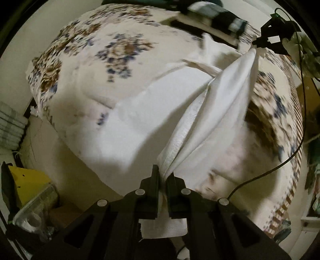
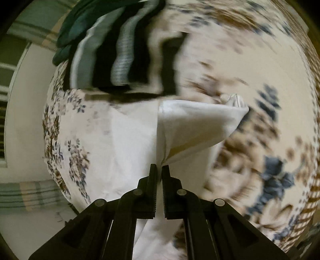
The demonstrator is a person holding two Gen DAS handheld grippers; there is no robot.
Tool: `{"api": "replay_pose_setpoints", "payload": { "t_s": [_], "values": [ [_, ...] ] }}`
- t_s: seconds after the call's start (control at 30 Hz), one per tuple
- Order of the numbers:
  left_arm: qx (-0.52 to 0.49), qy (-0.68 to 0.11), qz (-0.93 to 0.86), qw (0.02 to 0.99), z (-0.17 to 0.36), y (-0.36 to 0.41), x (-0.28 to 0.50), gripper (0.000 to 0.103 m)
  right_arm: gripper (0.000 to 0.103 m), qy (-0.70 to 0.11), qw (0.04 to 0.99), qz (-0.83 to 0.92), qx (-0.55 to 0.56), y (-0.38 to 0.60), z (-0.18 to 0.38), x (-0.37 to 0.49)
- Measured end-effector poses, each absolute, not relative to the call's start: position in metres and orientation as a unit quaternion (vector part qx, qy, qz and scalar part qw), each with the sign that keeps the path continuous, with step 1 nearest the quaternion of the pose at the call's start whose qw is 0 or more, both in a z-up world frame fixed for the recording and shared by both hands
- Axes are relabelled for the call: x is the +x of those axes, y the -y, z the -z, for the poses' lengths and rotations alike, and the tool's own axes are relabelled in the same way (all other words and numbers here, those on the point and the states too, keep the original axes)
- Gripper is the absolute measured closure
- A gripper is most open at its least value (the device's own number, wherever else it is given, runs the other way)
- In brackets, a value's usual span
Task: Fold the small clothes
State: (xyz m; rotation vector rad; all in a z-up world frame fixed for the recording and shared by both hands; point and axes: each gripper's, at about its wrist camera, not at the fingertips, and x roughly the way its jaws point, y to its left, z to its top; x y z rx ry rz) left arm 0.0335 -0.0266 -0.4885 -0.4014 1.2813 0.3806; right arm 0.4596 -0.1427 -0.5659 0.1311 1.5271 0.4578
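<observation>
A small white garment (image 1: 140,120) lies on a floral bedsheet (image 1: 90,50), with one edge lifted and stretched between both grippers. My left gripper (image 1: 164,176) is shut on a ribbed hem corner of it. My right gripper (image 2: 159,168) is shut on another corner; it also shows in the left wrist view (image 1: 258,43) at the far right, pinching the cloth. In the right wrist view the white garment (image 2: 190,124) rises as a taut fold, with the rest flat on the sheet.
Folded dark and striped clothes (image 2: 120,54) are stacked at the far side of the bed (image 1: 216,18). A yellow object (image 1: 28,180) and clear container (image 1: 34,210) sit beside the bed at lower left. A black cable (image 1: 296,148) hangs at right.
</observation>
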Motion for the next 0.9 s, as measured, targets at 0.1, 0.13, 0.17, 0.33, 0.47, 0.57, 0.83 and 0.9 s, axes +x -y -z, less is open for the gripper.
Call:
{"api": "replay_pose_setpoints", "payload": {
  "t_s": [0.1,0.13,0.17,0.33,0.47,0.57,0.83,0.9],
  "values": [
    [-0.208,-0.598,-0.170,0.755,0.509,-0.016,0.035,0.099,0.098,-0.680,0.704,-0.204,0.024,0.080,0.571,0.465],
    [-0.214,-0.601,-0.168,0.752,0.520,-0.032,0.036,0.098,0.098,-0.679,0.706,-0.200,0.010,0.058,0.577,0.467],
    [-0.215,-0.604,-0.166,0.749,0.529,-0.044,0.037,0.098,0.098,-0.679,0.708,-0.194,-0.005,0.036,0.584,0.469],
    [-0.229,-0.617,-0.144,0.739,0.573,-0.089,0.044,0.097,0.098,-0.679,0.716,-0.149,-0.059,-0.023,0.624,0.471],
    [-0.255,-0.621,-0.138,0.728,0.595,-0.116,0.040,0.090,0.098,-0.682,0.717,-0.119,-0.087,-0.037,0.648,0.470],
    [-0.276,-0.617,-0.155,0.721,0.597,-0.140,0.020,0.073,0.086,-0.696,0.706,-0.114,-0.064,-0.033,0.654,0.470],
    [-0.273,-0.635,-0.190,0.697,0.590,-0.179,-0.028,0.075,0.036,-0.703,0.695,-0.148,0.008,0.000,0.617,0.439],
    [-0.262,-0.632,-0.192,0.704,0.578,-0.181,-0.027,0.075,0.034,-0.701,0.695,-0.160,0.023,0.010,0.606,0.425]
  ]
}}
